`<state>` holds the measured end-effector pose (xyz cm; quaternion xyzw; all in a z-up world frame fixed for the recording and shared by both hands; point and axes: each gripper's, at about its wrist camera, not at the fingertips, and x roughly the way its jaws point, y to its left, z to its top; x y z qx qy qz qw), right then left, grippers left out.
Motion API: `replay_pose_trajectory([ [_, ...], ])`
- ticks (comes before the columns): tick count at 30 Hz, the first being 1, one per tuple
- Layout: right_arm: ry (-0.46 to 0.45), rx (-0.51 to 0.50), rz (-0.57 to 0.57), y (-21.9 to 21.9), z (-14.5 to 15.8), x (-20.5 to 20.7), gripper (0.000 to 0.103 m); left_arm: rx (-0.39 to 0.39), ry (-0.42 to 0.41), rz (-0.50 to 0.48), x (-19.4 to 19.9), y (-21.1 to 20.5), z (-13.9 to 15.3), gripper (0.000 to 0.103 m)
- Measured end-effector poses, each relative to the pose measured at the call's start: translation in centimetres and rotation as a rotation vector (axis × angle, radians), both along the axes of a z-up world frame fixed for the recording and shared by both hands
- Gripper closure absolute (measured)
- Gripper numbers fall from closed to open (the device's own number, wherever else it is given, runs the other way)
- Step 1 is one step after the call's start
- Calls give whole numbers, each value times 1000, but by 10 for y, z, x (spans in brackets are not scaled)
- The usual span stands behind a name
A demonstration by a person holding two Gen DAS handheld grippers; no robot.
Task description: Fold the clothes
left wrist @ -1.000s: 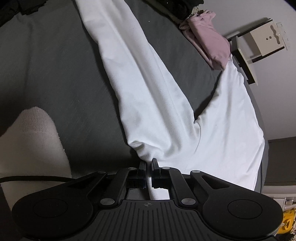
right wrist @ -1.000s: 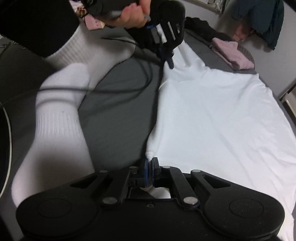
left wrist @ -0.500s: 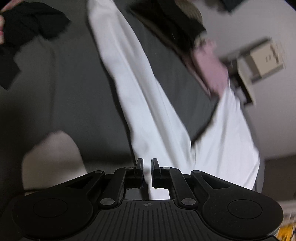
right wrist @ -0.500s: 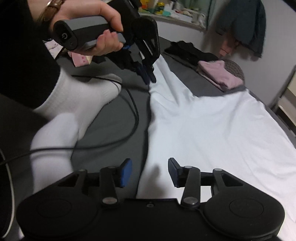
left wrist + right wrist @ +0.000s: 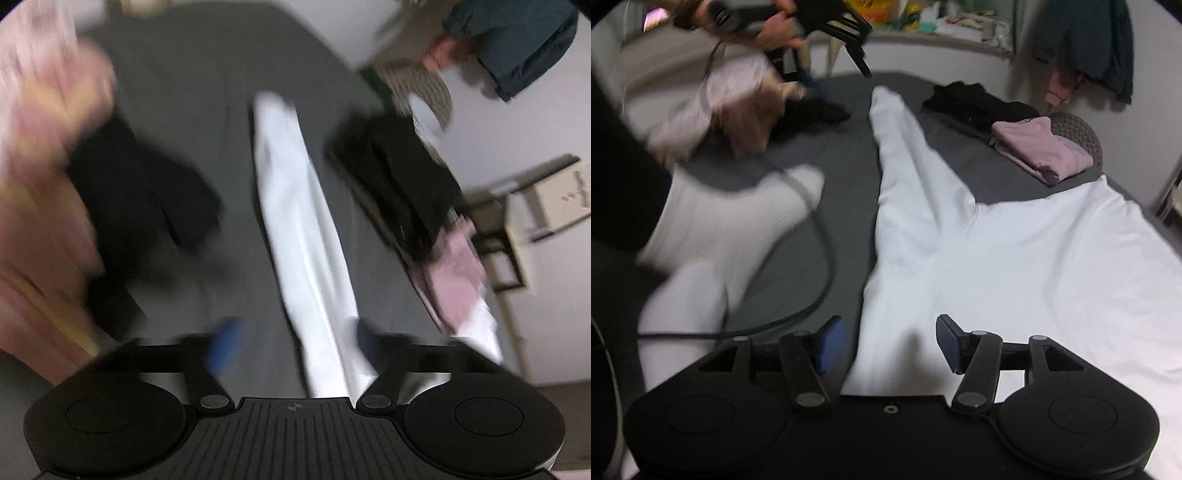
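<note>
No legible text or labels anywhere.

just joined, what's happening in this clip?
A person is folding clothes on a dark grey bed sheet with handheld tongs. A white long-sleeved garment lies spread flat, one sleeve stretched away. The right tongs are open over its near edge, gripping nothing. The left tongs are open above the sleeve; that view is blurred. A folded pink garment and a black one sit beyond.

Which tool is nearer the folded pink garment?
Right. The right tool sits low over the white shirt's near edge; the left tool is raised across the bed, farther from the folded pink garment.
</note>
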<state>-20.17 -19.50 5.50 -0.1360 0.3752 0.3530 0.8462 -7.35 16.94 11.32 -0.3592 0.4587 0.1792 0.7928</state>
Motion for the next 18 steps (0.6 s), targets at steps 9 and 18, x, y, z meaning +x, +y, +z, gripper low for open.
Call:
replay_pose_trajectory([
  [9,69,230,10,-22,-8,-14,46,354,-143,-120,89,41,-8,10],
  [18,40,203,110,-3,-9,-22,39,324,-162,-102,128,64,-62,30],
])
